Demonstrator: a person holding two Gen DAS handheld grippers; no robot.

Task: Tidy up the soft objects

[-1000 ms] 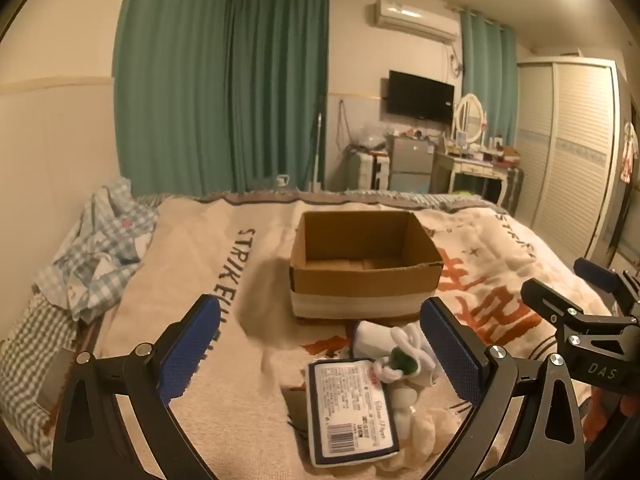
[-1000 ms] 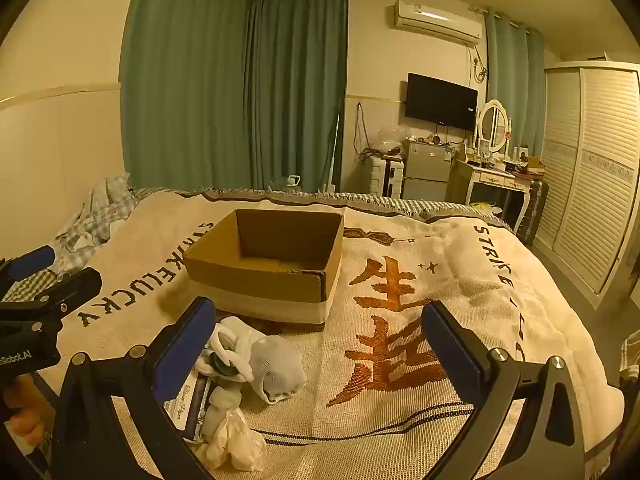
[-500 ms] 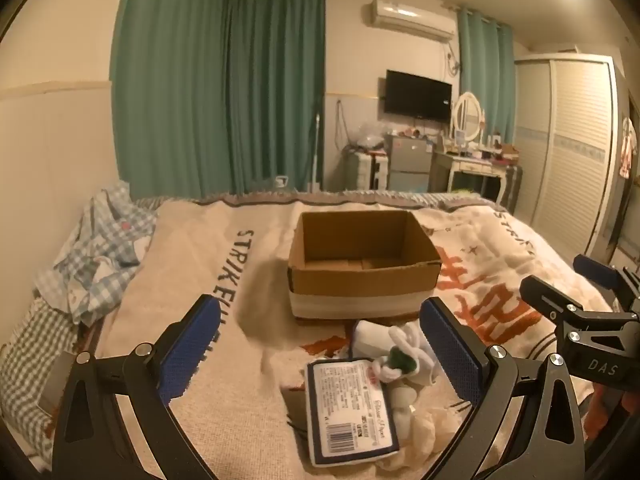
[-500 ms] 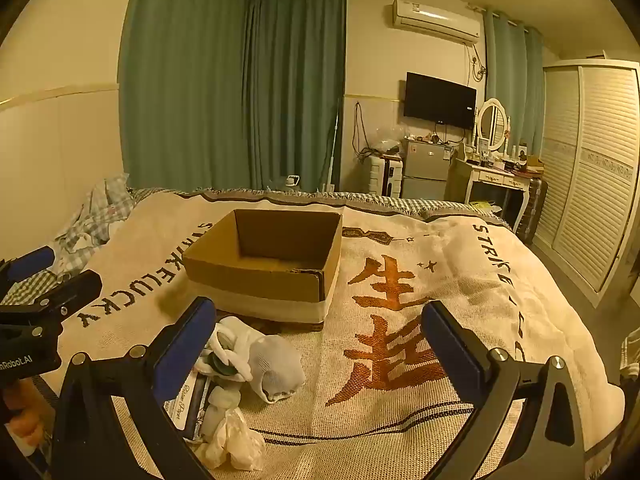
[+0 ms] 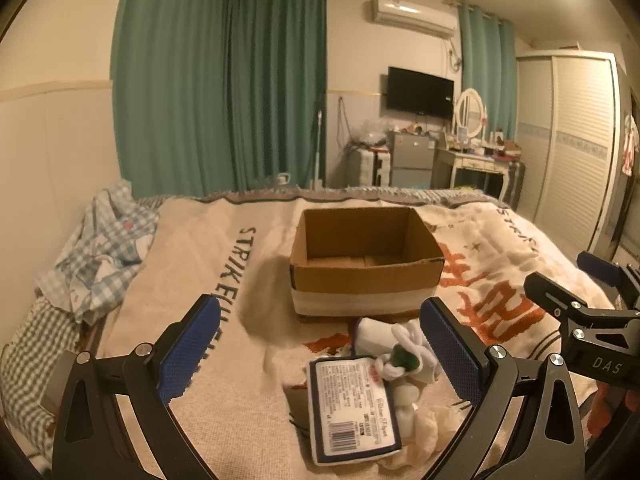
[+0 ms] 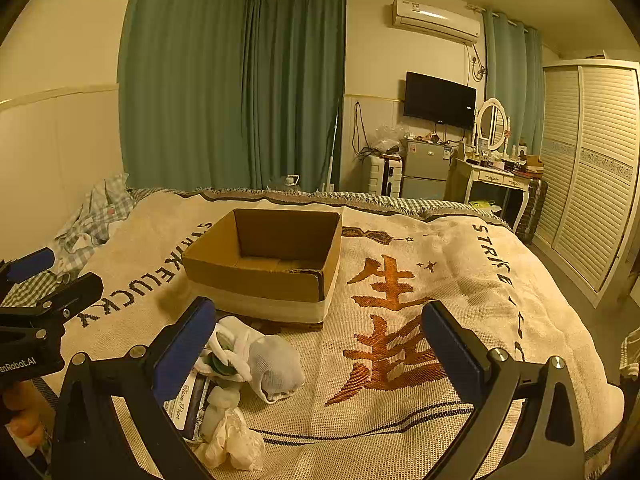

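Task judged barely begun: the cardboard box on the blanket shows only bare floor where its inside can be seen, though the strip behind its near wall is hidden. The soft things — a labelled pouch, a white sock and a cream cloth — lie heaped just in front of the box, none packed. Left gripper and right gripper both hover spread wide, holding nothing
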